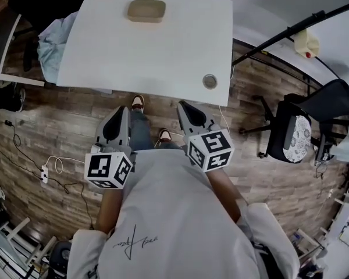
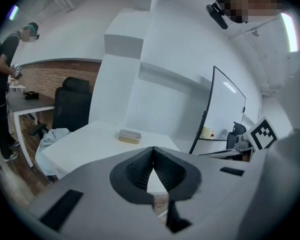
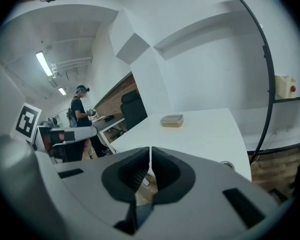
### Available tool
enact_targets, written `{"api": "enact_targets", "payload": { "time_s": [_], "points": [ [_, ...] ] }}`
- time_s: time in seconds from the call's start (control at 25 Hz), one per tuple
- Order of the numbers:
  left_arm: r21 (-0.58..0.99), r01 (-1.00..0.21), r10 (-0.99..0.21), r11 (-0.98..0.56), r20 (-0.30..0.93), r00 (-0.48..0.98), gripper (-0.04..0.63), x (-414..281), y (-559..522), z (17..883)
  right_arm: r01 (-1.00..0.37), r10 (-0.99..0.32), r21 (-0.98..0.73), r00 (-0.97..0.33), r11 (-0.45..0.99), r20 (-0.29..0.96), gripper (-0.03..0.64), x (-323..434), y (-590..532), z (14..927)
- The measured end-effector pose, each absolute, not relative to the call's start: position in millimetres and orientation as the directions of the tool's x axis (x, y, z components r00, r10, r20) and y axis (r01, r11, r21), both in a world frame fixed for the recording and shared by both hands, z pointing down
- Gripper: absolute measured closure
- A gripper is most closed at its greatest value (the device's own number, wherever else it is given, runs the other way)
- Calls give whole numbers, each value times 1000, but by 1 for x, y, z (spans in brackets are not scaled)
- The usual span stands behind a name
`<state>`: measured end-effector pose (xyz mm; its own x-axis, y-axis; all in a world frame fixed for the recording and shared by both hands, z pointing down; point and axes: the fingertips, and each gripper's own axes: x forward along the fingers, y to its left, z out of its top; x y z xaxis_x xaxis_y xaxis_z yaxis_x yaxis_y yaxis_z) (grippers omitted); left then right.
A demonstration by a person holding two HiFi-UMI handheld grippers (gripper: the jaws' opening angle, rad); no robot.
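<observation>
Both grippers hang in front of the person's body, over the wooden floor short of a white table (image 1: 163, 51). The left gripper (image 1: 124, 111) is shut, its dark pads (image 2: 140, 171) meeting at the tips with nothing between them. The right gripper (image 1: 182, 105) is likewise shut and holds nothing. A shallow tan tray (image 1: 146, 10) lies on the far side of the table, well beyond both grippers. It shows ahead in the left gripper view as the tray (image 2: 129, 135) and in the right gripper view as the tray (image 3: 171, 120). The person's shoes (image 1: 138, 102) stand between the grippers.
A round cable grommet (image 1: 209, 81) sits at the table's near right corner. A black office chair (image 1: 291, 133) stands to the right, and a pale jug (image 1: 307, 43) sits beyond a black bar. A power strip (image 1: 45, 173) with cables lies on the floor at left. Another person (image 3: 80, 111) stands by a far desk.
</observation>
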<state>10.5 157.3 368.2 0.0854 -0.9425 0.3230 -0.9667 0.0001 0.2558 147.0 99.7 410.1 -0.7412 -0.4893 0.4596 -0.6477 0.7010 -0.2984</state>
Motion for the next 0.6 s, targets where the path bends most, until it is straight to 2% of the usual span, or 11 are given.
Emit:
{"api": "enact_targets", "payload": {
  "time_s": [0.24,0.6],
  "points": [
    [262,-965,-945,-25,310,109,588,-21,118,365,-652,-476,-366,-746,664,465,607,117,71,410],
    [277,-958,-934,-69,321,160,588,-67,66,365,-682,-495,-372,-721,629,485,607,75,23,410]
  ]
}}
